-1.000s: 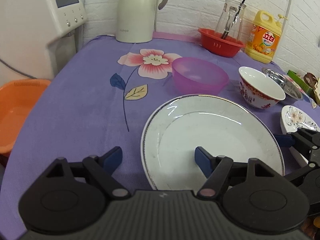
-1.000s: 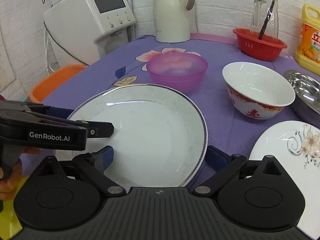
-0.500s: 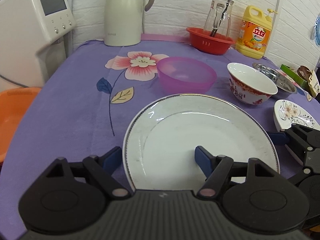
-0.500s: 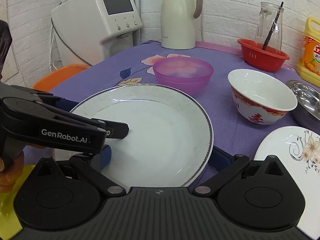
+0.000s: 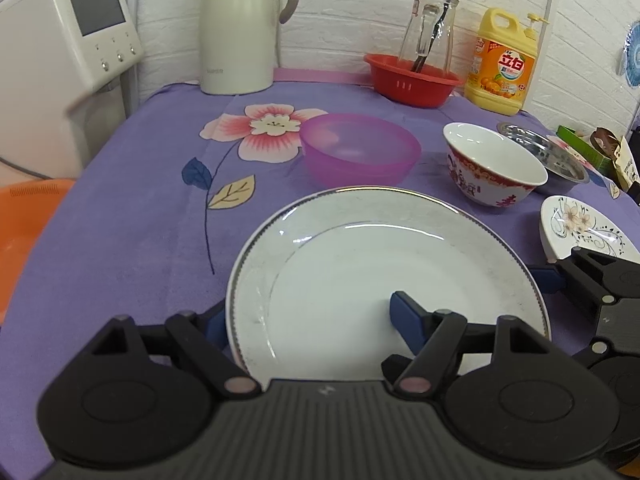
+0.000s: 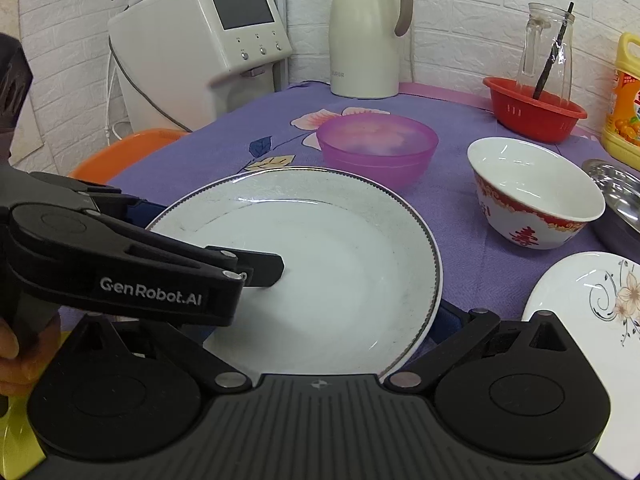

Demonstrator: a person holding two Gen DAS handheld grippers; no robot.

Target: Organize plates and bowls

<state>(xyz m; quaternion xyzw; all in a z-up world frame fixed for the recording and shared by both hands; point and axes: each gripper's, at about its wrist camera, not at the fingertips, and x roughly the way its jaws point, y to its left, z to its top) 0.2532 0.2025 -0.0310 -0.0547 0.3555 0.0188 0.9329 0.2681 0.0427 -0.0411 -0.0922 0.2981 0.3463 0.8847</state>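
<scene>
1. Surface (image 5: 132, 240): purple flowered cloth carried all the dishes. Large white plate (image 5: 384, 276) lay at the near edge, directly ahead of both grippers.
2. Plate relation: it sat between the two grippers. Left gripper (image 5: 308, 318) straddled its near-left rim, one fingertip (image 5: 402, 312) over the plate's well, the other low outside the rim. Right gripper (image 6: 348, 312) straddled its near-right rim, with one finger (image 6: 450, 318) outside and below the rim, the other hidden behind the left gripper's body.
3. Gripper state: both stood spread wide, neither pinching the rim. Whether any pad touched the plate could not be told.
4. Arm proximity: both about equally near. Round plate, no long axis; judged that either gripper could close on the rim where it stood.
5. Bowls: pink plastic bowl (image 5: 360, 154) lay just beyond the plate's far rim; red-patterned bowl (image 5: 494, 170) to the far right, beside a steel bowl (image 5: 552, 160).
6. Small flowered plate (image 6: 592, 308) lay right of the large plate, nearer the right gripper. Judged likeliest stacking partner.
</scene>
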